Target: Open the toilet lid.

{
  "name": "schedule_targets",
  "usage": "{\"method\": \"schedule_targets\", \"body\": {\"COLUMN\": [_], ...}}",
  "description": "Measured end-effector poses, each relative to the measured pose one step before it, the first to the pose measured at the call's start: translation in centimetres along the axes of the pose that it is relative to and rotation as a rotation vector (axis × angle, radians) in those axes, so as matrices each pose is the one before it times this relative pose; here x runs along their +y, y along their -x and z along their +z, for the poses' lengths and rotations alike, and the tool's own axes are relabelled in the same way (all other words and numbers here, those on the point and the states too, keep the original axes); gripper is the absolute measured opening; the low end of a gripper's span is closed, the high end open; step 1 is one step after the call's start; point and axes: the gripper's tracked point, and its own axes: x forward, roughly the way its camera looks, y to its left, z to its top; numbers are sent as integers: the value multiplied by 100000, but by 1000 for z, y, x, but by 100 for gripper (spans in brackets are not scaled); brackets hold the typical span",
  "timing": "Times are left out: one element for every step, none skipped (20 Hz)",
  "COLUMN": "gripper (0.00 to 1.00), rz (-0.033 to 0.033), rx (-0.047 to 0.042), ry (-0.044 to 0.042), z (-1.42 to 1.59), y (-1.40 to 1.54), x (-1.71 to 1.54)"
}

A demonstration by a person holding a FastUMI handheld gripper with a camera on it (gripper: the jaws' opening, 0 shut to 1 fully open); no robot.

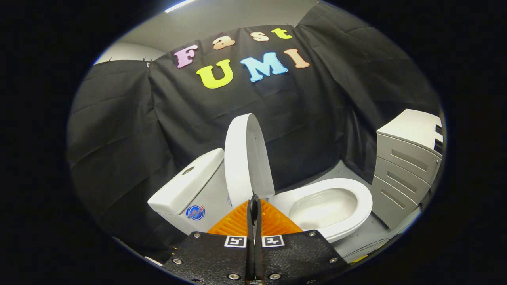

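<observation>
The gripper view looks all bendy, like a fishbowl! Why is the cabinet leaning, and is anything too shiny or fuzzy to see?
In the gripper view the fisheye lens curves things near the rim, so the grey drawer cabinet seems to lean. The raised toilet lid and bowl look sharp and evenly lit, without harsh glare. The gripper, fingers closed together, is dark but clear.

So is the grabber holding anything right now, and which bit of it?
Nothing. The gripper has its fingers closed together on themselves, just short of the raised toilet lid, which stands upright by the tank.
</observation>
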Motion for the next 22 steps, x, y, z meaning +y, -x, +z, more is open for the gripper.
{"method": "schedule_targets", "body": {"gripper": [0,0,0,0,0,0,0,0,0,0,0,0,0,0,0,0,0,0,0,0,0,0], "rz": [674,781,765,712,569,505,682,731,858,875,954,907,871,693,633,436,-141,-76,327,486,-631,-247], "rx": [-26,36,-26,-132,132,-164,178,102,193,115,214,199,227,274,438,283,-92,-157,24,-193,-726,204], "ry": [945,1397,2272,2150,1798,1475,849,34,-392,-103,383,1181,1720,2069,2323,2518,2709,2080,1105,275,556,1064], "z": [-89,-77,-113,-248,107,-41,-101,-139,-190,-291,-137,-242,-134,-201,-120,-150,86,-38,-141,-260,-90,-64], "y": [-21,-128,-80,27,-246,-273,-161,-12,18,55,-110,-52,-133,-192,-179,-234,-78,-11,-205,-13,-54,178], "x": [596,559,613,688,426,346,426,350,394,523,518,772,640,667,589,534,393,268,275,310,110,132]}}
